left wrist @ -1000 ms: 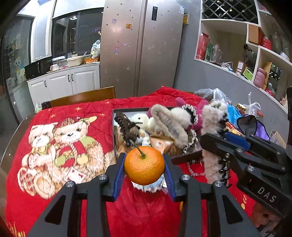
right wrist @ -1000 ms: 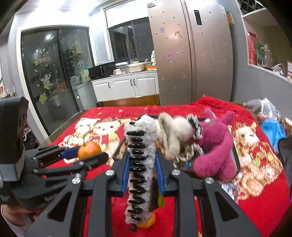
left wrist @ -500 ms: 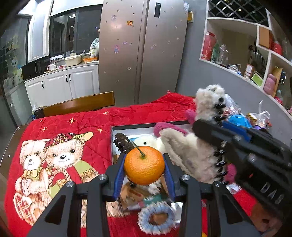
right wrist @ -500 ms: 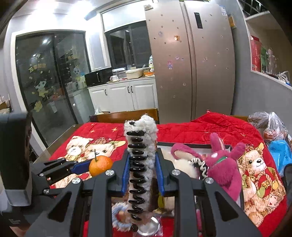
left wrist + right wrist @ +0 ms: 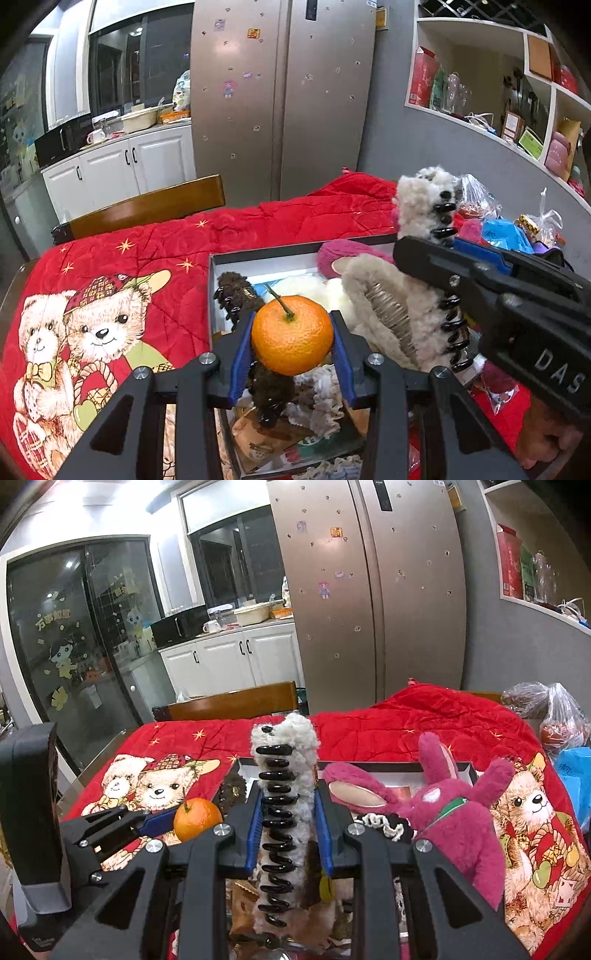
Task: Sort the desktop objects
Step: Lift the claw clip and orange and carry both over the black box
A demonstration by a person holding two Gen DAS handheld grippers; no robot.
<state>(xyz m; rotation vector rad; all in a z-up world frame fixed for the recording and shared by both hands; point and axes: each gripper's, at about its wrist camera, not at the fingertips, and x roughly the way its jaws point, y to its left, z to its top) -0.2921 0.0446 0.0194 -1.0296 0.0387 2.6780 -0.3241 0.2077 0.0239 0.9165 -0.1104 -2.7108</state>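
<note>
An orange tangerine point(image 5: 291, 338) is clamped between the blue pads of the left gripper point(image 5: 292, 350), held above the open grey box point(image 5: 255, 258) that sits on the red bear-print quilt point(image 5: 147, 236). At 3 o'clock from it, a fluffy white hair claw with black teeth point(image 5: 286, 812) is gripped upright by the right gripper point(image 5: 288, 834), also over the box. A magenta plush toy point(image 5: 454, 812) is seen at the box's 3 o'clock side, and a brown fuzzy hair claw point(image 5: 236, 291) lies inside at 11 o'clock of the tangerine.

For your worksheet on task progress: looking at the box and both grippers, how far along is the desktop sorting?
Done: the box already holds plush toys and hair clips. In hand: left gripper grips a tangerine; right gripper grips a fluffy white claw clip. Left: releasing both; neither is down yet.
</note>
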